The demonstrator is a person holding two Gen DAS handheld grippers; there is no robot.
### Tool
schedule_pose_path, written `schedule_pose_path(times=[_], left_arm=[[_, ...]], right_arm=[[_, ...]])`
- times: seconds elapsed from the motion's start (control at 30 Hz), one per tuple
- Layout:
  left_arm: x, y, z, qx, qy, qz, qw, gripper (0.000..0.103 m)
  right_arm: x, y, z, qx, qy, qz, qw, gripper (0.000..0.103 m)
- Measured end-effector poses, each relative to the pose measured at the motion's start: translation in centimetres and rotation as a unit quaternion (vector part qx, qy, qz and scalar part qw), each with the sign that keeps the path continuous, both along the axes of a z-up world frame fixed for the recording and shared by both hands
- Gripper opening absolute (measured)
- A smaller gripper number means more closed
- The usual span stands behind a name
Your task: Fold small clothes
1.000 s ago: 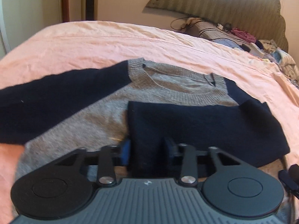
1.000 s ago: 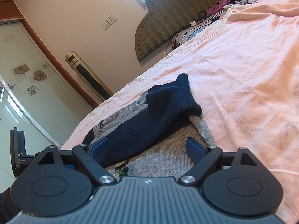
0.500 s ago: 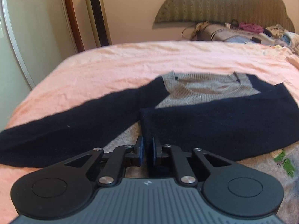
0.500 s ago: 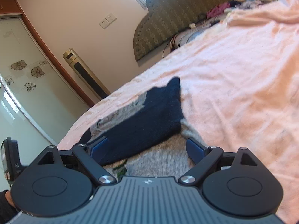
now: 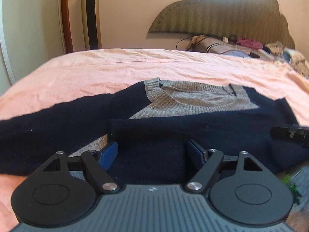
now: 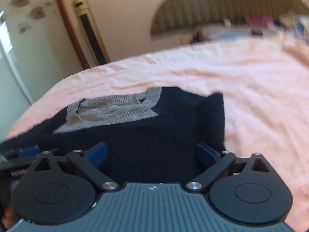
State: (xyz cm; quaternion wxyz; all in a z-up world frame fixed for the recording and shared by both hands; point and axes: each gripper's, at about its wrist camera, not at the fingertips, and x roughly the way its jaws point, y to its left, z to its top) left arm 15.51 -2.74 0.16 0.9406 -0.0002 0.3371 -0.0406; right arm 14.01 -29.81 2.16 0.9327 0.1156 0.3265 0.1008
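We hold the left gripper [image 5: 152,151] low over the sweater [image 5: 189,104], which lies flat on the pink bedsheet [image 5: 115,67] with one navy sleeve [image 5: 193,133] folded across its grey chest. Its jaws stand wide apart, gripping nothing. The right gripper [image 6: 152,153] hovers likewise over the same sleeve, fully spread and empty.

Small white emblem printed on ribbed grey housing of left tool [image 5: 153,189], no letters legible. Same emblem seen on right tool [image 6: 152,188] housing. Pale lettering printed on black device [image 6: 18,173] at left edge of right wrist view, too blurred to be read. No other text, numbers or signs made out.
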Motion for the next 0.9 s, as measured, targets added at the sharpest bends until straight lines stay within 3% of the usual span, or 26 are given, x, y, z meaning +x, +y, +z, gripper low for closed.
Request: schedule_pose_path(times=[0.07, 0.17, 0.27, 0.37, 0.4, 0.47, 0.53, 0.6, 0.67, 0.7, 0.8, 0.9], left_arm=[[0.0, -0.1, 0.0, 0.007, 0.001, -0.003, 1.0000, 0.080], [-1.1, 1.0, 1.0, -0.005, -0.012, 0.011, 0.9999, 0.080], [-3.5, 5.8, 2.8, -0.065, -0.041, 0.041, 0.9962, 0.084], [-5.1, 13.7, 3.9, -0.106, -0.058, 0.141, 0.9826, 0.092], [-5.5, 16.9, 4.0, -0.122, -0.059, 0.190, 0.9724, 0.092], [-6.4, 23.4, 3.7, -0.168, -0.057, 0.288, 0.9412, 0.092], [-7.9, 29.6, 2.8, -0.237, -0.051, 0.379, 0.8933, 0.092], [-9.4, 34.3, 1.5, -0.318, -0.051, 0.432, 0.8425, 0.092], [-10.3, 36.9, 0.3, -0.382, -0.056, 0.441, 0.8103, 0.092], [-10.4, 37.4, 0.0, -0.397, -0.066, 0.439, 0.8032, 0.092], [-10.0, 37.6, 0.0, -0.401, -0.071, 0.442, 0.7997, 0.091], [-9.0, 37.0, 0.1, -0.383, -0.068, 0.432, 0.8133, 0.089]], right_arm=[[0.0, -0.4, -0.1, 0.014, 0.000, -0.004, 1.000, 0.102], [0.0, 0.1, 0.0, -0.005, 0.002, 0.000, 1.000, 0.103], [0.0, 0.4, 0.1, -0.014, 0.002, 0.001, 1.000, 0.103], [0.1, 0.4, 0.1, -0.011, 0.000, 0.000, 1.000, 0.103], [0.1, 0.3, 0.0, -0.010, -0.001, -0.001, 1.000, 0.103], [0.1, 0.3, 0.1, -0.008, -0.002, -0.002, 1.000, 0.103], [0.1, 0.3, 0.0, -0.007, -0.002, -0.003, 1.000, 0.103], [0.0, 0.3, 0.0, -0.005, -0.003, -0.004, 1.000, 0.103], [0.0, 0.2, 0.0, -0.002, -0.004, -0.006, 1.000, 0.103], [0.0, 0.2, 0.0, 0.000, -0.005, -0.006, 1.000, 0.103], [-0.1, 0.1, 0.0, 0.004, -0.006, -0.008, 1.000, 0.103], [-0.1, 0.1, 0.0, 0.005, -0.006, -0.008, 1.000, 0.103]])
